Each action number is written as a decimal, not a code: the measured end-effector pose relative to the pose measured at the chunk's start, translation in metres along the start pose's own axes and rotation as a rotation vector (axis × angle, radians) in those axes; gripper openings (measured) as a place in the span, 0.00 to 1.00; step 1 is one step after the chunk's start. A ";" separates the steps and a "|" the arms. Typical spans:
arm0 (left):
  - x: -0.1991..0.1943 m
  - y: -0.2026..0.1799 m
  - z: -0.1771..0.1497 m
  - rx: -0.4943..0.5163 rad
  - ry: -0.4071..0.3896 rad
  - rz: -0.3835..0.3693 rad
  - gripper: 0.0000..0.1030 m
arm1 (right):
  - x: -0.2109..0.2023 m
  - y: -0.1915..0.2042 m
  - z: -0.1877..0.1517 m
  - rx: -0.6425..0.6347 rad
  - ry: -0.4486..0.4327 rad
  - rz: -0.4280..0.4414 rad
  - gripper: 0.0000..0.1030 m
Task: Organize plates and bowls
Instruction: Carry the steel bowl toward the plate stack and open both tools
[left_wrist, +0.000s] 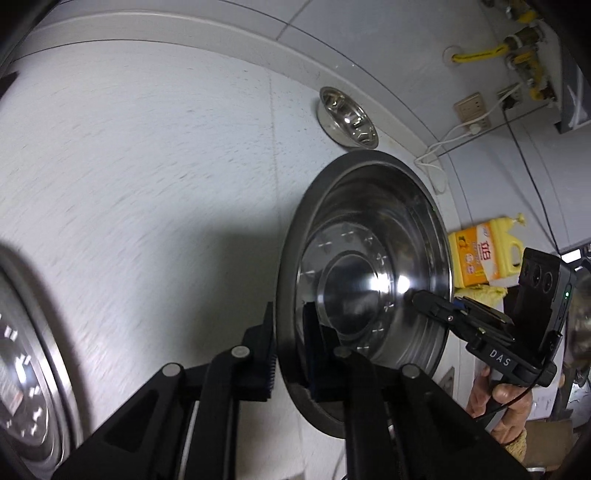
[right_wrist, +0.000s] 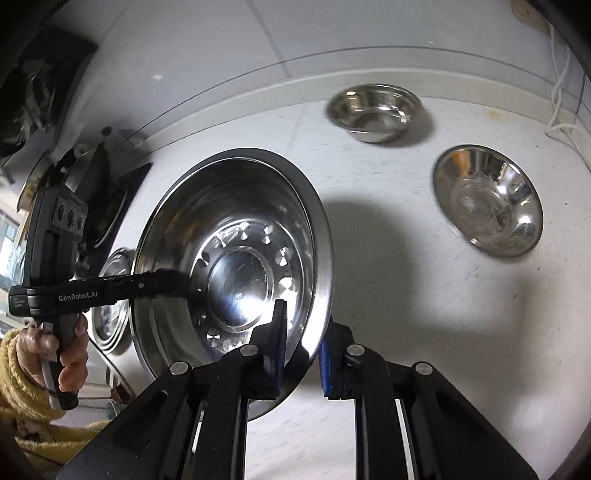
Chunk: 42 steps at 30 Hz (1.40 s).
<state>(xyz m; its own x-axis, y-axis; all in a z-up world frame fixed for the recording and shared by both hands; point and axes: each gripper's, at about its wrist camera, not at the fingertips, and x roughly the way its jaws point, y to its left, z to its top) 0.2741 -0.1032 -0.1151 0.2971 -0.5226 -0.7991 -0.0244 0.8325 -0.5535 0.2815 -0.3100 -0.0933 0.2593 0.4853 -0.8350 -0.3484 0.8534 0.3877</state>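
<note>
A large steel bowl (left_wrist: 365, 288) with a wide flat rim hangs tilted above the white counter, held from both sides. My left gripper (left_wrist: 290, 347) is shut on its near rim, one pad inside and one outside. In the same view my right gripper (left_wrist: 424, 299) grips the opposite rim. From the right wrist, the large steel bowl (right_wrist: 236, 266) fills the centre, with my right gripper (right_wrist: 303, 354) shut on its rim. My left gripper (right_wrist: 177, 282) reaches in from the left, held by a hand in a yellow sleeve.
A small steel bowl (right_wrist: 373, 110) stands at the back of the white counter (right_wrist: 424, 332), and a medium bowl (right_wrist: 487, 199) to its right. Another steel dish (left_wrist: 26, 362) lies at the left. A yellow detergent bottle (left_wrist: 484, 254) and cables stand by the wall.
</note>
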 end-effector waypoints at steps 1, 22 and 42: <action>-0.005 0.004 -0.007 -0.005 -0.001 -0.001 0.11 | -0.002 0.007 -0.005 -0.007 0.003 -0.002 0.14; 0.011 0.048 -0.069 0.015 0.061 0.082 0.27 | 0.058 0.041 -0.061 0.022 0.180 -0.031 0.15; -0.008 -0.012 0.017 0.087 0.007 -0.002 0.55 | -0.012 -0.044 -0.032 0.152 -0.029 -0.116 0.54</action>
<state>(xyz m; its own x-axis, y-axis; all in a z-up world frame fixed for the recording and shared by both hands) 0.2888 -0.1062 -0.0979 0.2904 -0.5253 -0.7998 0.0594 0.8441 -0.5328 0.2645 -0.3592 -0.1130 0.3164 0.3856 -0.8667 -0.1751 0.9217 0.3462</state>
